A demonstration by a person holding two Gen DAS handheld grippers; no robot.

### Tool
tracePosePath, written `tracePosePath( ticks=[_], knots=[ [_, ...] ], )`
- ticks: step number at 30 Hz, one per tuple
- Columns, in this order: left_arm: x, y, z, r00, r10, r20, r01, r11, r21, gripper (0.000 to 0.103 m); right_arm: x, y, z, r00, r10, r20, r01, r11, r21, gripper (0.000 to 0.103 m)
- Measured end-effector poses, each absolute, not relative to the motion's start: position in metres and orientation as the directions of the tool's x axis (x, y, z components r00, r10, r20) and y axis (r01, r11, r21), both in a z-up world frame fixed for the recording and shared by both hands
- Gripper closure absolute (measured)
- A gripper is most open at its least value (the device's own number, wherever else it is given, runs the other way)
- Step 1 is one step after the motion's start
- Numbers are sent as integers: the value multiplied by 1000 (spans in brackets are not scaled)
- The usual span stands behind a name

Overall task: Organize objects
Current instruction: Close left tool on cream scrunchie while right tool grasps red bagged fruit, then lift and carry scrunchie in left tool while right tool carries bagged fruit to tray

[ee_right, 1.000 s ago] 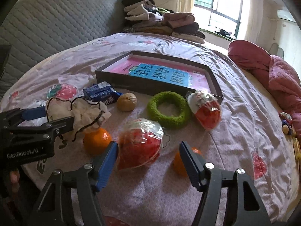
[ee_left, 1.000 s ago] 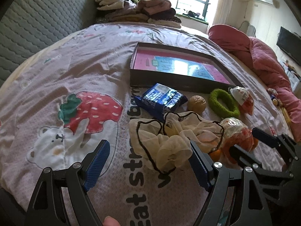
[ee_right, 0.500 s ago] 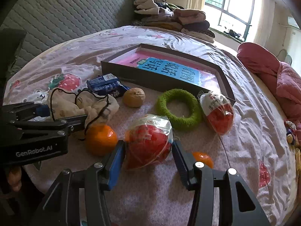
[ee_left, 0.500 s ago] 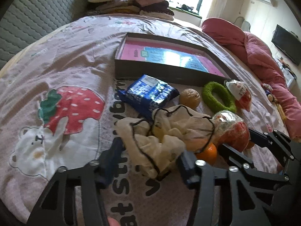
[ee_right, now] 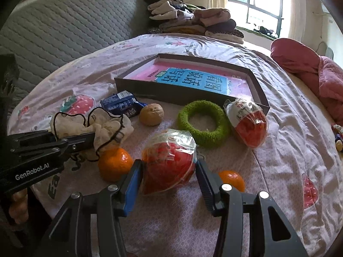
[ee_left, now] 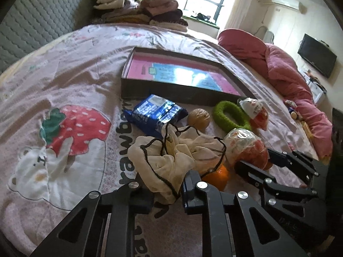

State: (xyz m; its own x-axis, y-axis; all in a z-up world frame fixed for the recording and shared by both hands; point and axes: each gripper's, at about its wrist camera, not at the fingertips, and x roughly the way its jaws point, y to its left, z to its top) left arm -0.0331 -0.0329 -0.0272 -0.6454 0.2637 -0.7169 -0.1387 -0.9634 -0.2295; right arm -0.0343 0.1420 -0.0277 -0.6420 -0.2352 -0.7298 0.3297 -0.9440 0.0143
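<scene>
My left gripper (ee_left: 167, 190) is shut on the near edge of a cream drawstring pouch (ee_left: 171, 158) lying on the bed; it also shows in the right wrist view (ee_right: 94, 128). My right gripper (ee_right: 169, 171) is shut on a red plastic-wrapped egg toy (ee_right: 169, 162), which also shows in the left wrist view (ee_left: 246, 147). An orange (ee_right: 115, 163) sits between pouch and toy. A dark shallow box (ee_right: 193, 79) with a pink and blue book inside lies beyond.
On the bedspread lie a blue snack pack (ee_right: 121, 103), a walnut (ee_right: 151, 114), a green fuzzy ring (ee_right: 203, 126), a second wrapped egg toy (ee_right: 248, 122) and a small orange (ee_right: 232, 178). Folded clothes (ee_right: 193, 21) and a red quilt (ee_right: 310, 70) lie farther back.
Both grippers moved forward and closed: the left onto the pouch's edge, the right around the wrapped red toy.
</scene>
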Motion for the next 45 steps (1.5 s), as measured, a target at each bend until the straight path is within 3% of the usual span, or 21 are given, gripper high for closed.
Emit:
tracePosePath(
  ticks=[12,20,45],
  knots=[
    [-13,-25,7,-714,245,-656,-166,-969,-180,84,-28,151,-1,-714,-261,-650,312,-949,39,52],
    [-13,-22,11,-716,214,-665,-148,-977,-154,84,-26,153,4,-722,-254,-644,308,-951,30,52],
    [-88,6,63,-778,195,-598,-155,-981,-118,84,-72,176,36,-770,-218,-599,243,-969,41,52]
  ],
)
